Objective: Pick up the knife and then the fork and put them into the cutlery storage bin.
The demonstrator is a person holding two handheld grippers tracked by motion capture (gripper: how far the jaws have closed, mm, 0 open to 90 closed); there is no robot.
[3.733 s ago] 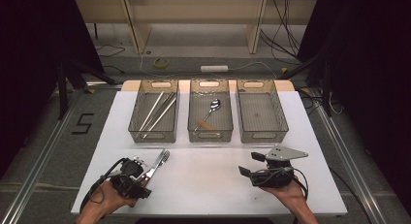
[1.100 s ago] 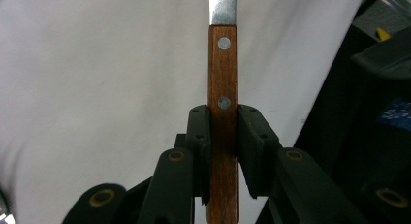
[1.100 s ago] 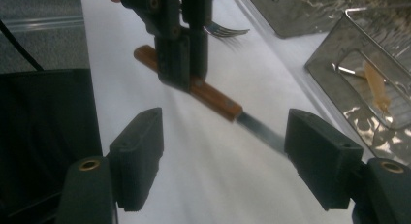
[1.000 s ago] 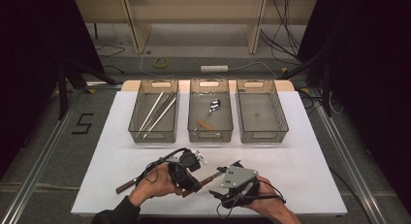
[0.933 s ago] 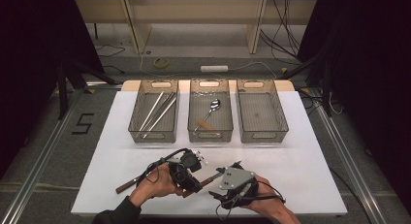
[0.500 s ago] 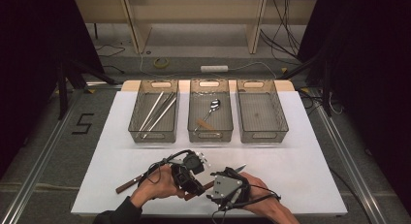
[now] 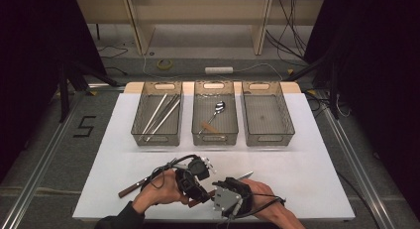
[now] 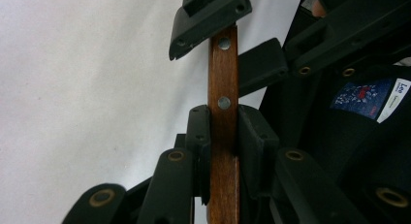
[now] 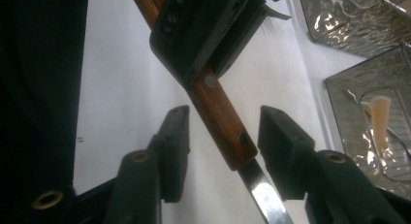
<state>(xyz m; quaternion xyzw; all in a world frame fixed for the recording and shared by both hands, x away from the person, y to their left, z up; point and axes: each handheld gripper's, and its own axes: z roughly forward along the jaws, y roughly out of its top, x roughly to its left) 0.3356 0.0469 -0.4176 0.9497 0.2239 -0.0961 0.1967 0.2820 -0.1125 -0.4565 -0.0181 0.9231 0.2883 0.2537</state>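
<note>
Knife held between two claws at the desk's near edge

Knife (image 7: pixel 233 182) with a wooden handle sits low over the white desk (image 7: pixel 307 159), well in front of the middle bin (image 7: pixel 215 138). Its long axis runs slantwise: the handle end toward the person's left and near side, the steel blade tip (image 7: pixel 247 175) toward the right and away, roughly toward the right bin (image 7: pixel 267 138).

The left claw (image 8: pixel 224 136) is pinching the handle, jaws pressed flat on either side of the wood between two rivets. The right claw (image 9: pixel 224 136) is spread, with the handle's blade end lying between its jaws and touching neither.

A second wooden-handled utensil (image 7: pixel 132 188) lies on the desk to the left of the knife, beside the person's left hand (image 7: pixel 156 197). Beyond, the left bin (image 7: pixel 156 138) holds long metal pieces, and the middle bin holds a spoon (image 7: pixel 218 109). The two claws crowd close together around the knife.
</note>
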